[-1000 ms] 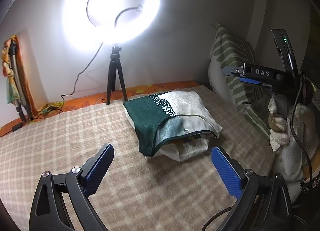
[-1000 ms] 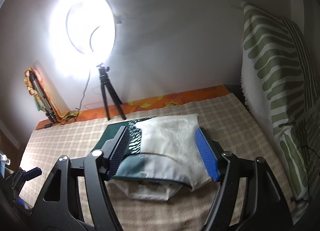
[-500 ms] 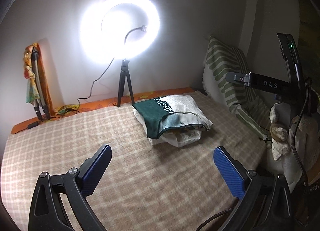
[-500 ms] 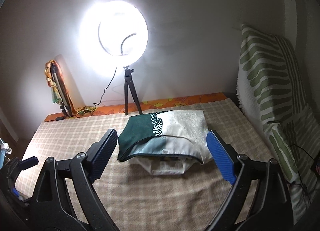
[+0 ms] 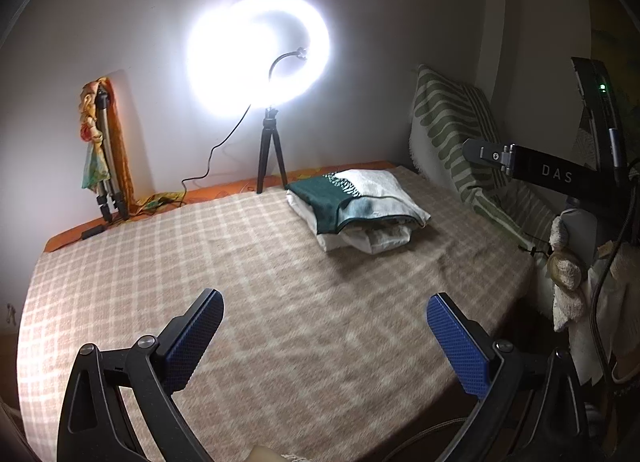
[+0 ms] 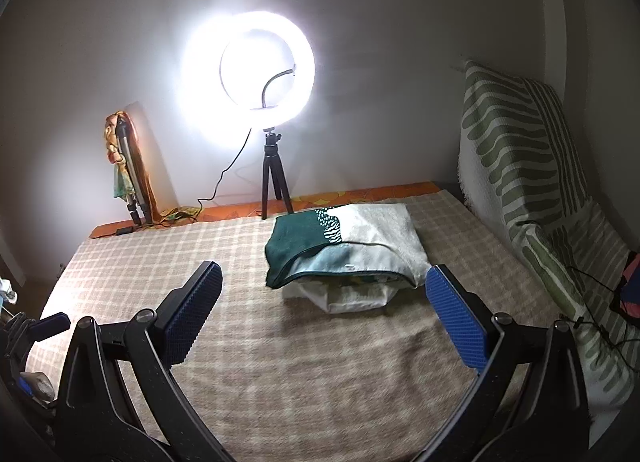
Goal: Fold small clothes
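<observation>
A folded stack of small clothes [image 5: 360, 210], a dark green and white piece on top of white ones, lies on the checked blanket [image 5: 240, 282] towards the far right. My left gripper [image 5: 324, 302] hovers open over bare blanket, well short of the stack, with nothing between its blue pads. In the right wrist view the same stack [image 6: 344, 254] lies just beyond my right gripper [image 6: 324, 272]. Its jaws are opening wide, and nothing sits between them. The right gripper's body [image 5: 552, 174] and a gloved hand show at the left wrist view's right edge.
A lit ring light [image 5: 260, 58] on a small black tripod [image 5: 270, 158] stands at the bed's far edge by the wall. A folded tripod draped with cloth [image 5: 104, 158] leans at the far left. A green-striped pillow [image 6: 520, 166] lines the right side.
Both grippers have drawn back from the folded stack, which stays where it was on the blanket. The right gripper's jaws, close around the stack before, have spread wider and cleared it.
</observation>
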The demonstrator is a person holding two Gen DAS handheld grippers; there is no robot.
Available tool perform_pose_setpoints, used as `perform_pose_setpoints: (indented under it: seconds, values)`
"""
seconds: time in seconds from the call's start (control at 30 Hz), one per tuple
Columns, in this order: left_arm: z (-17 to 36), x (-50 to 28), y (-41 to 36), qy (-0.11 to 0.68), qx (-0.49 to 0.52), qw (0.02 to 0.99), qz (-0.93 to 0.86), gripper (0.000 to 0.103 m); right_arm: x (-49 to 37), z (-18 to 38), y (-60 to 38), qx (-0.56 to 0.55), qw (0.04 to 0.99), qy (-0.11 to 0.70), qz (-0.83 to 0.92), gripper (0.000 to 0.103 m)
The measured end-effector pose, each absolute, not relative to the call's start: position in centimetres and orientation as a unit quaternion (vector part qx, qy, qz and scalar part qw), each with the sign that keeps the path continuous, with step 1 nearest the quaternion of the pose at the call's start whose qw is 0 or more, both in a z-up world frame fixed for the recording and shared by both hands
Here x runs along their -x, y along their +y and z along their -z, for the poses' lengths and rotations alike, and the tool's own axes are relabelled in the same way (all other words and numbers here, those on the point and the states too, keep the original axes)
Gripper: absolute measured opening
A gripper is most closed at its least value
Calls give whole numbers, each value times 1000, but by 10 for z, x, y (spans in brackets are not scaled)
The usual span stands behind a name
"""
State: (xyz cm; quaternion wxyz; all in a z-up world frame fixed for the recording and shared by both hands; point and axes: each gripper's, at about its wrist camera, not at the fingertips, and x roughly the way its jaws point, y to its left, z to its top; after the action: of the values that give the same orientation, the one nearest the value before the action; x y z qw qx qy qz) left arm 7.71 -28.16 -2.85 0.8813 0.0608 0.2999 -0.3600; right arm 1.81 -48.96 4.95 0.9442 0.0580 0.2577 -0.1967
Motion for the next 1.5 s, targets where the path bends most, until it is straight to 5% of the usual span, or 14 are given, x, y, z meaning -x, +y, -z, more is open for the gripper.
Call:
perform_pose_setpoints:
  seconds: [1.5]
  values:
    - [64, -80, -247, 319, -73, 887, 325, 102, -13, 0, -455, -65, 941, 244, 227, 103]
